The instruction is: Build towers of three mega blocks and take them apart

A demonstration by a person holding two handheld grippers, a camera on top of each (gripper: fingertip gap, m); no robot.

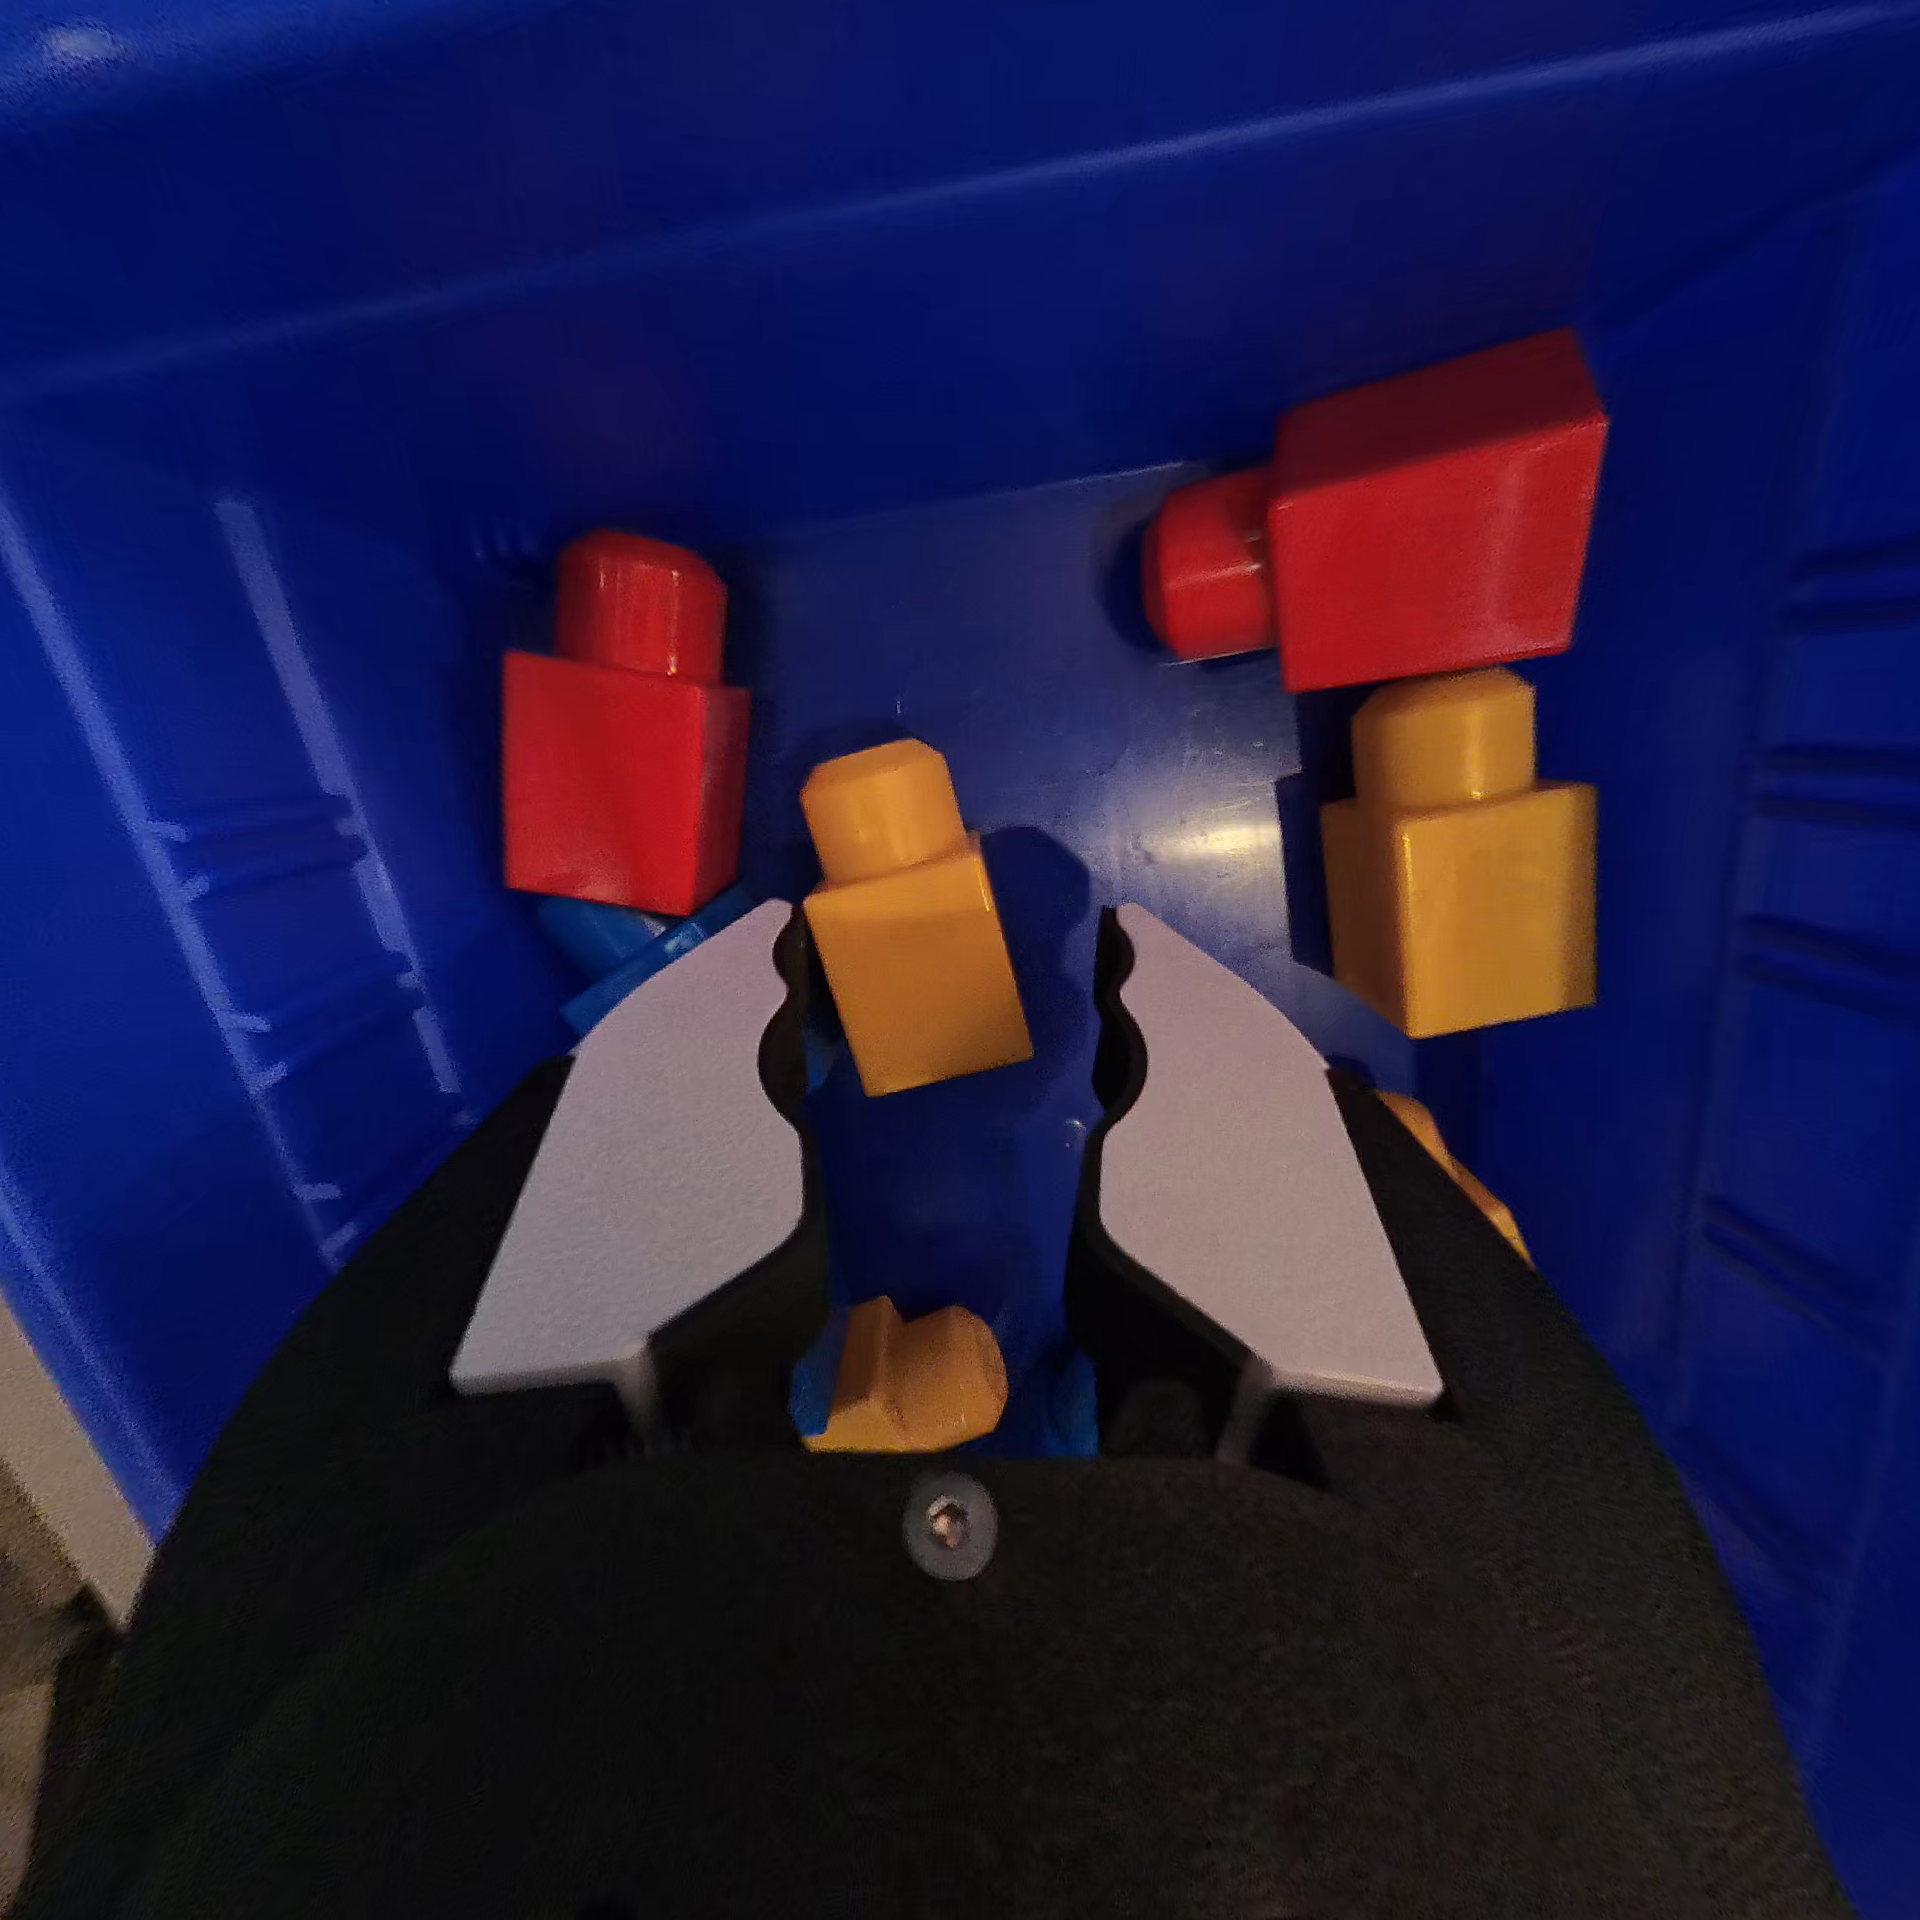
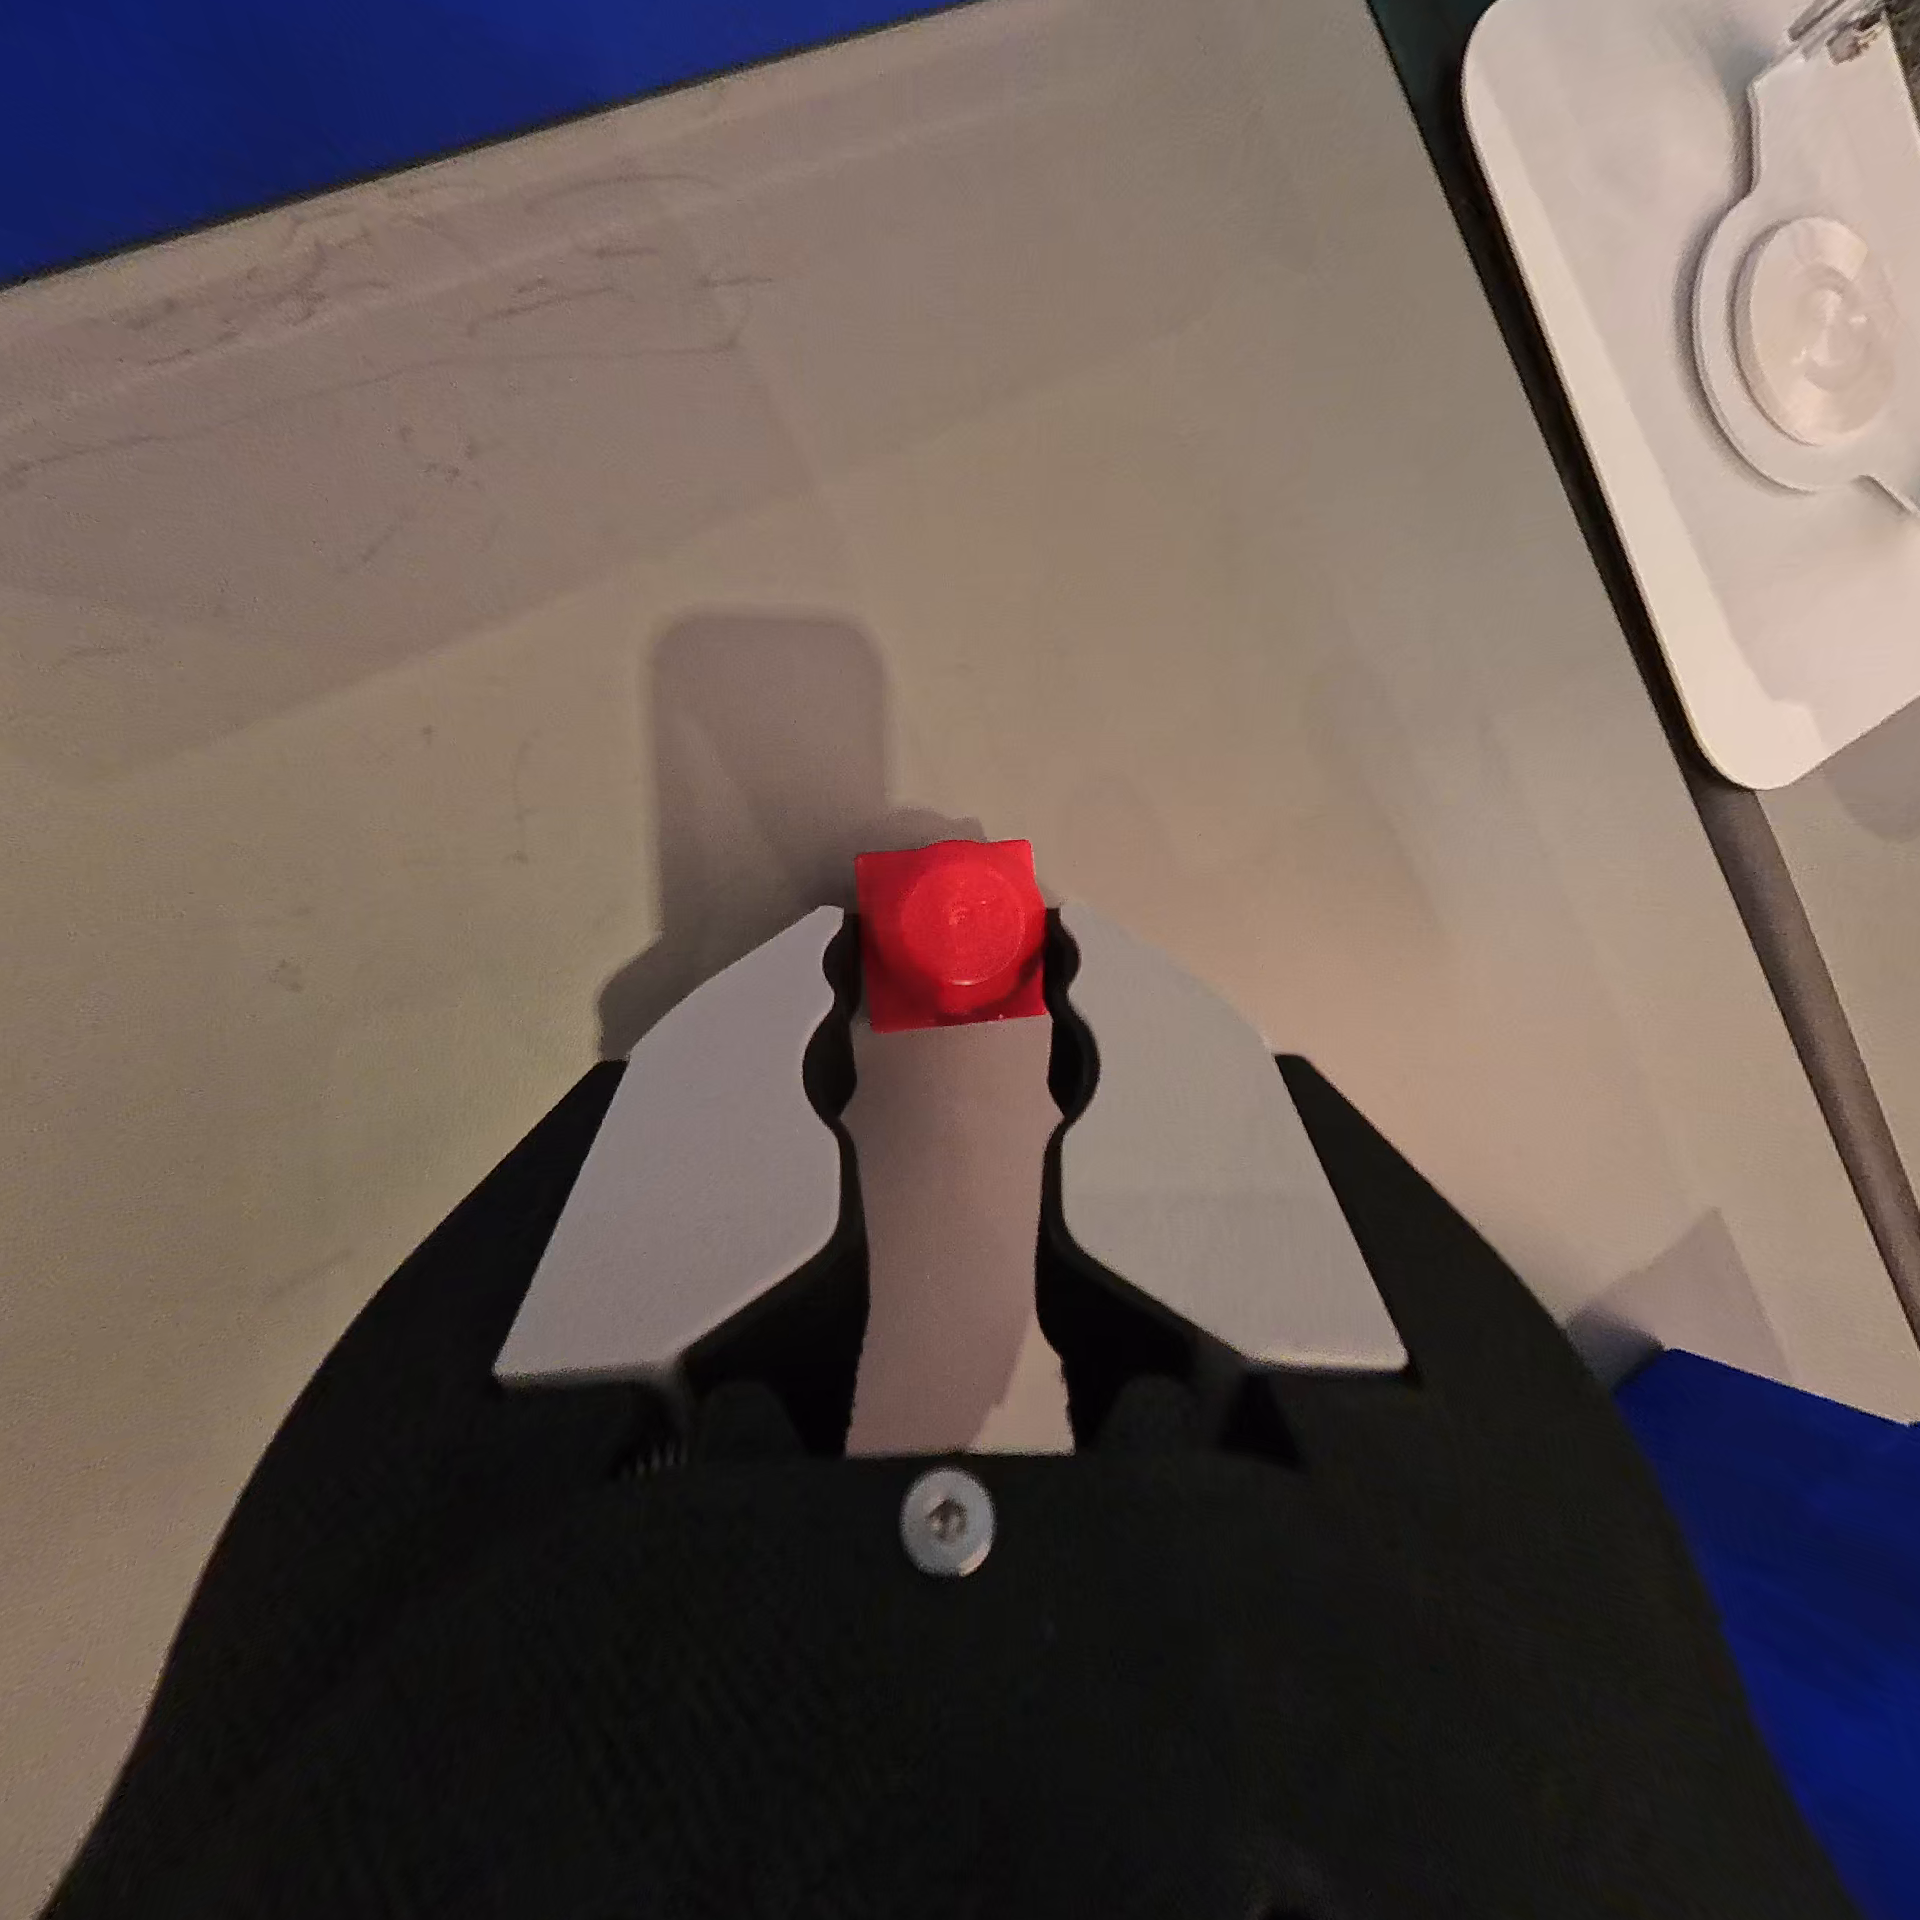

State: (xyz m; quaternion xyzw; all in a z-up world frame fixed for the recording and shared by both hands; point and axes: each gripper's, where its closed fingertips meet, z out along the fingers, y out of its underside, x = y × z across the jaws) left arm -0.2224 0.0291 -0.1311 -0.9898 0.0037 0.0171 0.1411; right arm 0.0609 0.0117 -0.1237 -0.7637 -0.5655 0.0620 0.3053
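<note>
While my right tongs (image 2: pixel 951 961) clamp the red block (image 2: pixel 948 935) on the desk (image 2: pixel 416 623), my open left tongs (image 1: pixel 951 961) should centre on the yellow block (image 1: pixel 914 956) before squeezing

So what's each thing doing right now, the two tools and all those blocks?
Left tool: open inside the blue bin, yellow block between its fingers, right side clear of it.
Right tool: closed on a red block, stud up, over the table.
Left red block: lying loose.
Right red block: lying on its side.
Right yellow block: lying loose.
</note>
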